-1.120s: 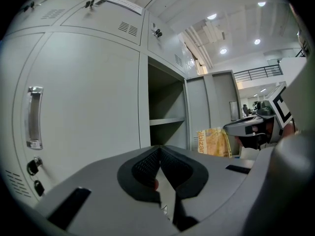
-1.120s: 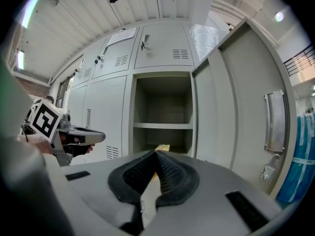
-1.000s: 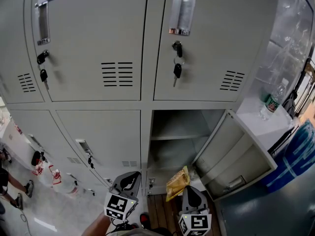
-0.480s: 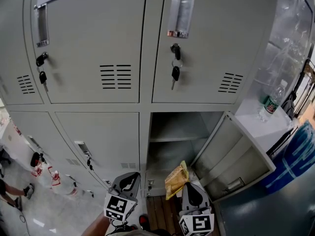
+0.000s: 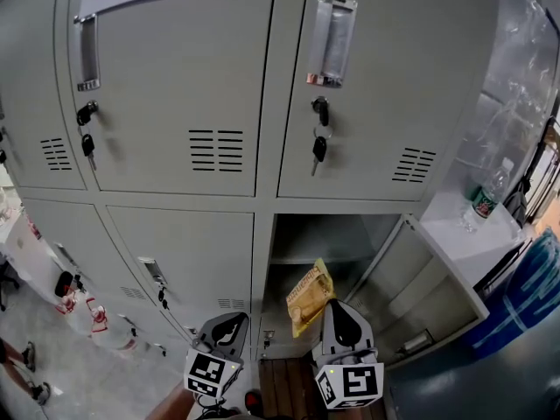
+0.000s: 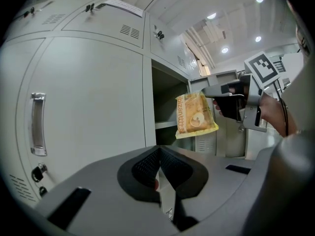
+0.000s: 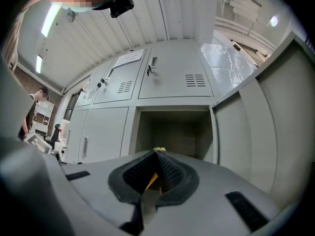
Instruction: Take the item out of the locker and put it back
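Observation:
A yellow snack packet hangs in front of the open lower locker, level with its inner shelf. My right gripper is shut on the packet's right edge. In the left gripper view the packet dangles from the right gripper just outside the opening. In the right gripper view only a yellow sliver of the packet shows between the closed jaws, which point into the dark compartment. My left gripper is lower left, shut with nothing in it.
The locker door stands swung open to the right. Keys hang from the closed upper doors. A water bottle stands on a white ledge at the right, with a blue object below it. A person's feet show at bottom left.
My right gripper has risen with the snack packet, from low in front of the locker to shelf height. The left gripper has stayed put.

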A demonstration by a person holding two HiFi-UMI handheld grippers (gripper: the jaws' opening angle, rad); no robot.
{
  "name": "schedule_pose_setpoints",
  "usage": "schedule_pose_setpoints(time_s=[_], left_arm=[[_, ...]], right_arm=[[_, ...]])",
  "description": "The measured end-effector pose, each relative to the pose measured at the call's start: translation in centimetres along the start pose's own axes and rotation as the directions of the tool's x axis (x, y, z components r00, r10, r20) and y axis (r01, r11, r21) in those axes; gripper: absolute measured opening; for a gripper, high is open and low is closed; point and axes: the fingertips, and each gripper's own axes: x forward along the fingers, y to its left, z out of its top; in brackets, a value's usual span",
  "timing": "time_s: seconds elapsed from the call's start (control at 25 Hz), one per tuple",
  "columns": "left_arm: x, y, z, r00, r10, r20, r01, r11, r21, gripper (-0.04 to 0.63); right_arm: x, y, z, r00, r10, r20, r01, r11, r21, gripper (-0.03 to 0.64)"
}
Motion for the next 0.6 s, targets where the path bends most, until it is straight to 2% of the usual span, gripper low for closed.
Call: schedule_pose_setpoints(time_s=[0.6], left_arm=[[0.4,2.5,0.1,0.996,0.084,0.001,-0.084,0.996,-0.002,0.021]], right_arm=[[7.9,-2.7,4.0,0.992,0.013,0.124,-0.015,1.0,0.01,0.017]])
